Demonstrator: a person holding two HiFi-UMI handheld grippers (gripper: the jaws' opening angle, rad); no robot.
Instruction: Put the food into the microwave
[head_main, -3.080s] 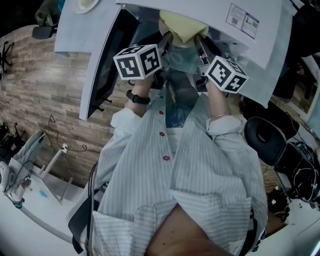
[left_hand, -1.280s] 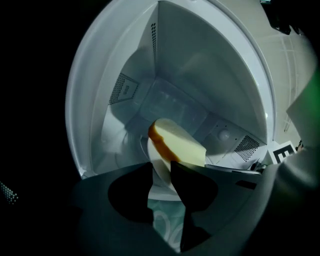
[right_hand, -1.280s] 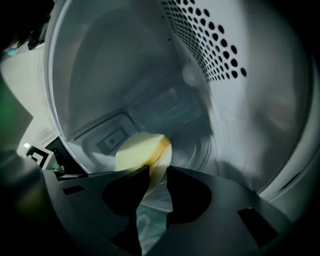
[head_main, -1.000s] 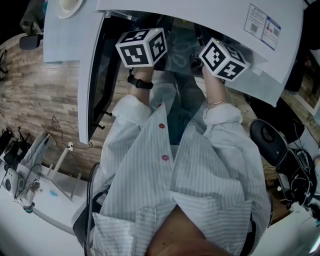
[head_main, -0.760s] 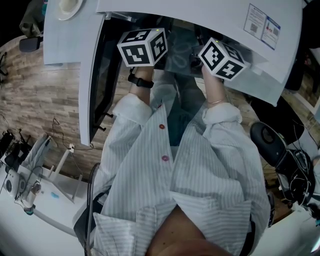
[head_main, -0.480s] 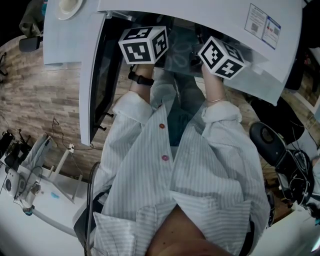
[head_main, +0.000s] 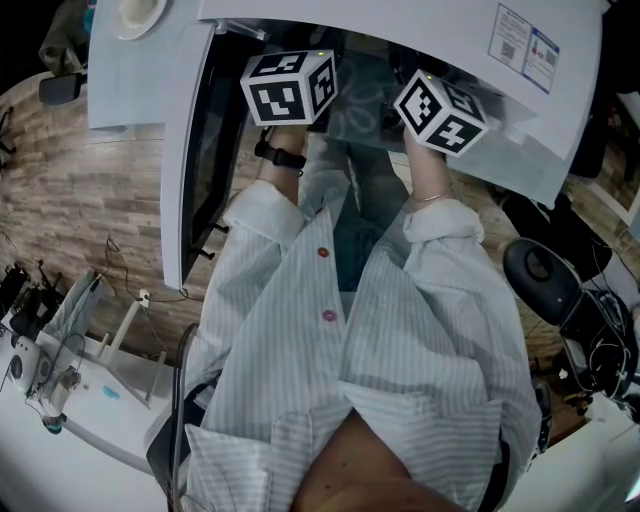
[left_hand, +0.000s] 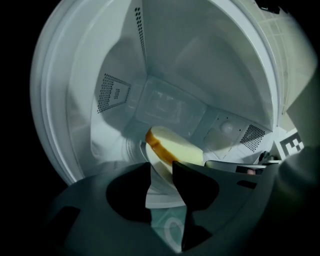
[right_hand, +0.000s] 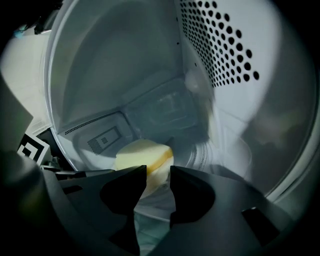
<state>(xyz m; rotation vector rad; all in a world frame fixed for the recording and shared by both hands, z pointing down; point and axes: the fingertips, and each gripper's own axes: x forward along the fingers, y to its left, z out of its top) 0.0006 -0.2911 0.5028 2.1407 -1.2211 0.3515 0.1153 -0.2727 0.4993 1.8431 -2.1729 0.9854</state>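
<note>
We see both grippers reaching into the open microwave (head_main: 420, 30), whose door (head_main: 195, 150) swings out on the left of the head view. The food (left_hand: 175, 147), a pale yellow slice with an orange-brown edge, lies on a white plate (left_hand: 161, 192) on the floor of the cavity, well inside. The left gripper (left_hand: 162, 169) has its fingers apart, having just been opening. The plate's near rim shows in the gap between them, and we see neither finger pressing on it. The right gripper (right_hand: 158, 171) comes in from the other side with its fingers likewise parted and just opened further. The plate's rim on that side sits in its gap, and the food lies just beyond the fingertips. Each gripper's marker cube shows at the edge of the other's view. In the head view the two cubes sit side by side at the microwave's mouth, above the sleeves of a striped shirt (head_main: 400, 350).
</note>
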